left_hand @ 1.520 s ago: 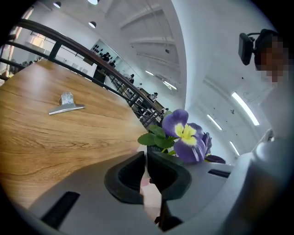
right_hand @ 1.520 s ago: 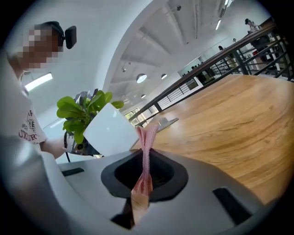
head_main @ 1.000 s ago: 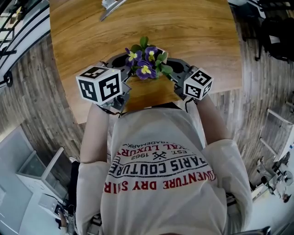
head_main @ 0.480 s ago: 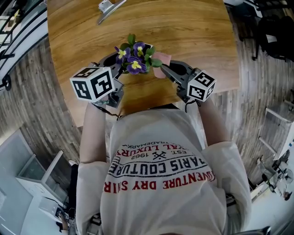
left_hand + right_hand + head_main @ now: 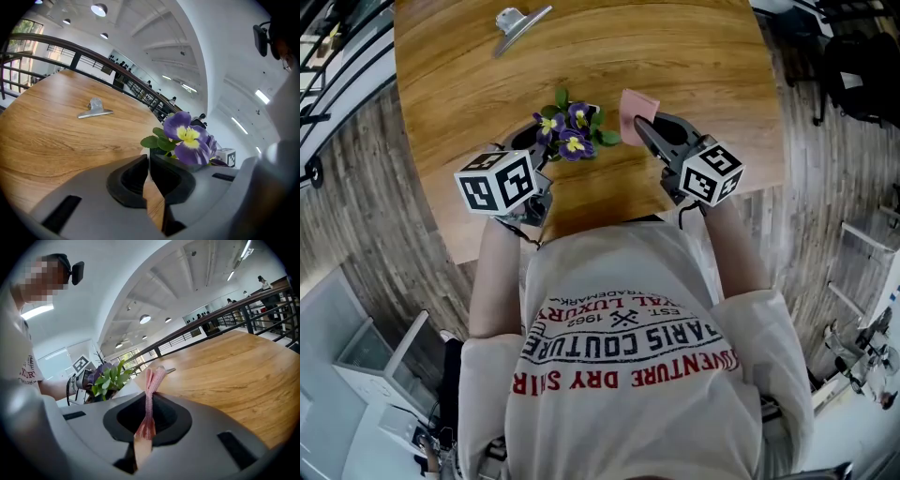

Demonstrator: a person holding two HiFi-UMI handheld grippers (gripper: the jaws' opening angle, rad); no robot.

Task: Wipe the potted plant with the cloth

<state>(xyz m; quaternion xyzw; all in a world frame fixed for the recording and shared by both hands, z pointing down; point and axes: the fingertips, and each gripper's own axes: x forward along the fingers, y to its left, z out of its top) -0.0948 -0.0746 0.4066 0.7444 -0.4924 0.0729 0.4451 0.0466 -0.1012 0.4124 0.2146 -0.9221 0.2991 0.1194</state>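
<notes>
The potted plant (image 5: 570, 131), purple and yellow pansies with green leaves, is on the near part of the wooden table (image 5: 703, 56). My left gripper (image 5: 539, 142) is against the plant's left side and shut, its tips at the dark pot's rim (image 5: 158, 153). The flowers (image 5: 188, 140) fill the space just past its jaws (image 5: 149, 158). My right gripper (image 5: 640, 124) is to the right of the plant, shut on a pink cloth (image 5: 637, 103). A fold of the cloth (image 5: 152, 380) stands up between its jaws (image 5: 150, 397), apart from the leaves (image 5: 108, 378).
A metal clip (image 5: 517, 19) lies farther back on the table, ahead of the left gripper (image 5: 95, 109). The table's near edge (image 5: 600, 220) runs just in front of the person's body. A railing (image 5: 225, 319) lies beyond the far edge.
The plant and my left gripper have shifted left and sunk toward the table. My right gripper has drawn off to the right with the cloth, which now shows clear of the flowers.
</notes>
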